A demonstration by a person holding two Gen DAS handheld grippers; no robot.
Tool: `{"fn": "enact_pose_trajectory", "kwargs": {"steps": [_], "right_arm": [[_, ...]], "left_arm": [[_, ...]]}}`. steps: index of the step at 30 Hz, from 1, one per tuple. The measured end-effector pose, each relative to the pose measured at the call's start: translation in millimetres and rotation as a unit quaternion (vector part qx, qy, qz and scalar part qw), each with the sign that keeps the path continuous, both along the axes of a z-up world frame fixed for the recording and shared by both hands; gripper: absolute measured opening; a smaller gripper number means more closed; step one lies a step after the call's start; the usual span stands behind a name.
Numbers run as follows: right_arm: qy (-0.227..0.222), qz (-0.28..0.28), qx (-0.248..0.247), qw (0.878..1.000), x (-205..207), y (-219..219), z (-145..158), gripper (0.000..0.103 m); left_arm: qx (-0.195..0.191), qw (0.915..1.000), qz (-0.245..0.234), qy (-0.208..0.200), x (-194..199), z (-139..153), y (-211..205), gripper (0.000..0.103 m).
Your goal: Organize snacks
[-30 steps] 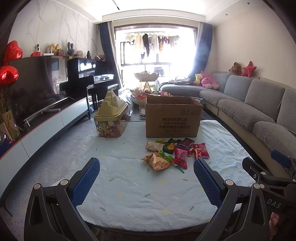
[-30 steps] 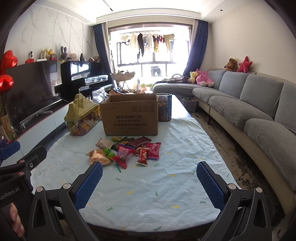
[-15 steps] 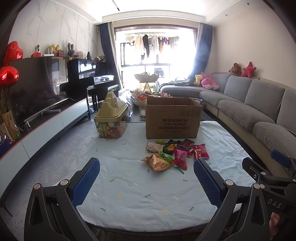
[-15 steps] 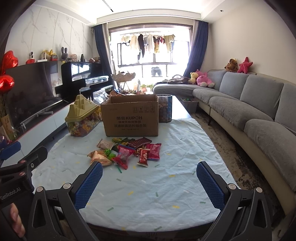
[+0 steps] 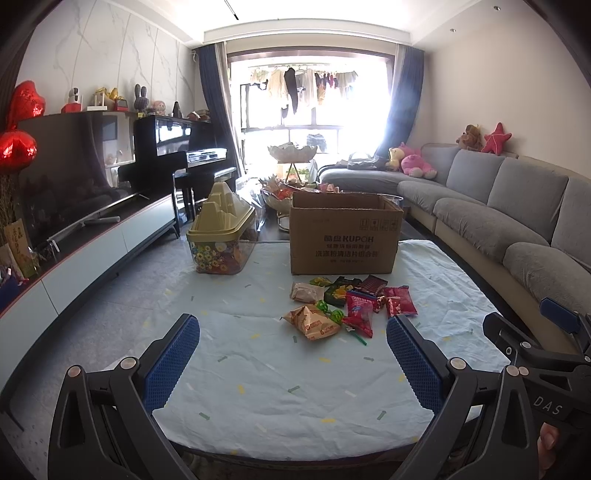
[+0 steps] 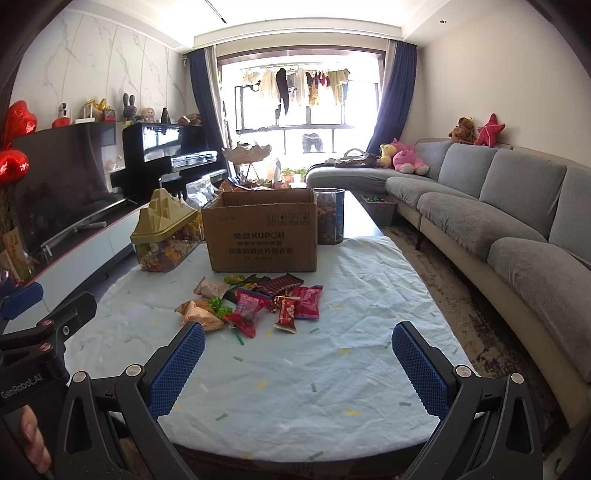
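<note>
So both hand-held grippers, left (image 5: pixel 293 354) and right (image 6: pixel 298 356), are held released over the bench's (image 6: pixel 295 435) near edge, snacks (image 6: pixel 255 301) well ahead.

Daylight pours in from the window (image 5: pixel 314 107) at the far end of the room, and both views are bright. In the left wrist view the pane's right side is blown out to white and bleeds over the curtain (image 5: pixel 400 110); the right wrist view holds more detail there. The ceiling (image 6: pixel 295 18) glows overexposed. The cloth on the counter (image 6: pixel 295 369) is evenly lit with only soft, faint shadows under the snack packets (image 6: pixel 255 299). Fisheye distortion bends walls and sofa (image 6: pixel 517 221), and the corners fall to black. Focus is sharp, without motion blur.
</note>
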State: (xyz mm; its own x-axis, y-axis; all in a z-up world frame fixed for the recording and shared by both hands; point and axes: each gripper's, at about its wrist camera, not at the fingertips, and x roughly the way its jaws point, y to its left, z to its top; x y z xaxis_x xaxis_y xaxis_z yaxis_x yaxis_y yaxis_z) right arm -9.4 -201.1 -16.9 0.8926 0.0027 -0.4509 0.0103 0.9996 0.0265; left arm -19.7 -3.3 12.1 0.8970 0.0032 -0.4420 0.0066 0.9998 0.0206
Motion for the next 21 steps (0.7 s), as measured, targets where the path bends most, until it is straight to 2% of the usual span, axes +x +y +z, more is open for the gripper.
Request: {"fn": "enact_pose_trajectory", "kwargs": {"steps": [21], "right_arm": [[0.001, 0.000, 0.000, 1.000, -0.6, 0.0, 0.2, 0.102]], "left_arm": [[-0.001, 1.0000, -0.001, 0.003, -0.3, -1.2, 0.3, 0.103]]}}
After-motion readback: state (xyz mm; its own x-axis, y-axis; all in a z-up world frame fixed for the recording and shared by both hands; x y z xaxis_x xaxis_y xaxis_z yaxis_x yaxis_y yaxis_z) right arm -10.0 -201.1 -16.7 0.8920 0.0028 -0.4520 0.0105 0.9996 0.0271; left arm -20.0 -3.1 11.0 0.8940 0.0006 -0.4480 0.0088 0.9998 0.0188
